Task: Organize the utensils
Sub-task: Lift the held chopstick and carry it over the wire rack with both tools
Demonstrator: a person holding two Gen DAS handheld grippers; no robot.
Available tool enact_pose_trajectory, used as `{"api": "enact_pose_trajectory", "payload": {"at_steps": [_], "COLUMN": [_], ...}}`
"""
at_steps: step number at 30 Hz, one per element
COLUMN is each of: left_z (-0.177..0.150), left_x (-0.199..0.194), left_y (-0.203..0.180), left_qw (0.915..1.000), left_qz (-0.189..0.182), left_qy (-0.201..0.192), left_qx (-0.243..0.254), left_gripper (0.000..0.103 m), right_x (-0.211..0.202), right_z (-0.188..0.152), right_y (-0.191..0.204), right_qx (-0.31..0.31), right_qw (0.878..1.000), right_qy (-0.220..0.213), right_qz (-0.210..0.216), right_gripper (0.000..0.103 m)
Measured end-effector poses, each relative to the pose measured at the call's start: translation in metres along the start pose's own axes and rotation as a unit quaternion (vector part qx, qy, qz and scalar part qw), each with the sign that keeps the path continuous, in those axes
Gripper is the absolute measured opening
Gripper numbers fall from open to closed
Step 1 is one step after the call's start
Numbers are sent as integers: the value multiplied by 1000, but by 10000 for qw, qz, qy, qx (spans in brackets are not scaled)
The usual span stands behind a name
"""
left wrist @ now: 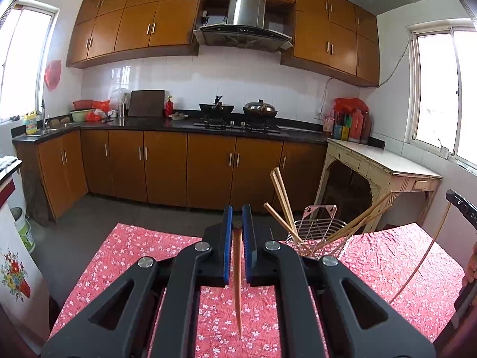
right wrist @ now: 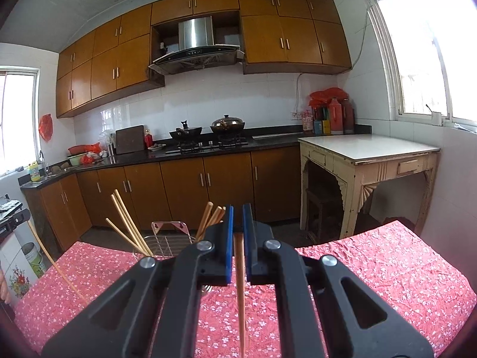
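Note:
My left gripper [left wrist: 237, 219] is shut on a wooden chopstick [left wrist: 237, 271] that hangs down between the blue pads above the red floral tablecloth [left wrist: 134, 253]. A wire utensil holder [left wrist: 316, 232] stands just right of it with several chopsticks [left wrist: 281, 200] leaning out of it. My right gripper [right wrist: 237, 219] is shut on another wooden chopstick [right wrist: 240, 286] that points down toward the cloth. The wire holder [right wrist: 167, 238] is to its left, partly hidden by the gripper, with several chopsticks [right wrist: 126, 223] in it.
The table with the red cloth [right wrist: 387, 268] has its far edge just past the holder. Beyond are the kitchen counter [left wrist: 179, 123] with a stove and pots, and a cream side table [right wrist: 366, 152] at right. The other gripper's body shows at the right edge [left wrist: 462, 208].

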State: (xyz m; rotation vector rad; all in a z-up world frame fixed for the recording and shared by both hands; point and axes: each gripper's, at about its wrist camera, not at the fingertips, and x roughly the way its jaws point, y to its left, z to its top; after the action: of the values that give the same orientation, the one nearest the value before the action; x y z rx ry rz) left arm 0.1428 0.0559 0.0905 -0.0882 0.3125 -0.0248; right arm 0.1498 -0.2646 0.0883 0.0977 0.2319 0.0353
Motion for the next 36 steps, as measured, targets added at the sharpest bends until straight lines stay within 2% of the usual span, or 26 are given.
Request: {"api": "enact_pose_trajectory", "payload": {"at_steps": [13, 22, 29, 33, 36], "left_z": [23, 66, 109, 127, 133], "left_x": [-1, 9, 29, 46, 62], "left_y": [-27, -55, -77, -87, -94], "left_qw": [9994, 9969, 9949, 9935, 9930], "left_qz": [-283, -645, -723, -707, -552], "left_qy": [-215, -441, -683, -863, -1030], "left_qx": [51, -85, -156, -226, -167], "left_gripper": [7, 7, 7, 7, 7], "right_x": [8, 9, 38, 63, 83], "right_z": [18, 67, 111, 122, 125], "right_y": [21, 51, 83, 94, 96], "right_qx": [49, -73, -153, -130, -81], "right_qw": [9991, 9970, 9959, 9959, 9963], "right_qy": [30, -236, -466, -506, -492], "right_qz": [408, 733, 761, 735, 703], "right_gripper": [7, 7, 7, 7, 7]}}
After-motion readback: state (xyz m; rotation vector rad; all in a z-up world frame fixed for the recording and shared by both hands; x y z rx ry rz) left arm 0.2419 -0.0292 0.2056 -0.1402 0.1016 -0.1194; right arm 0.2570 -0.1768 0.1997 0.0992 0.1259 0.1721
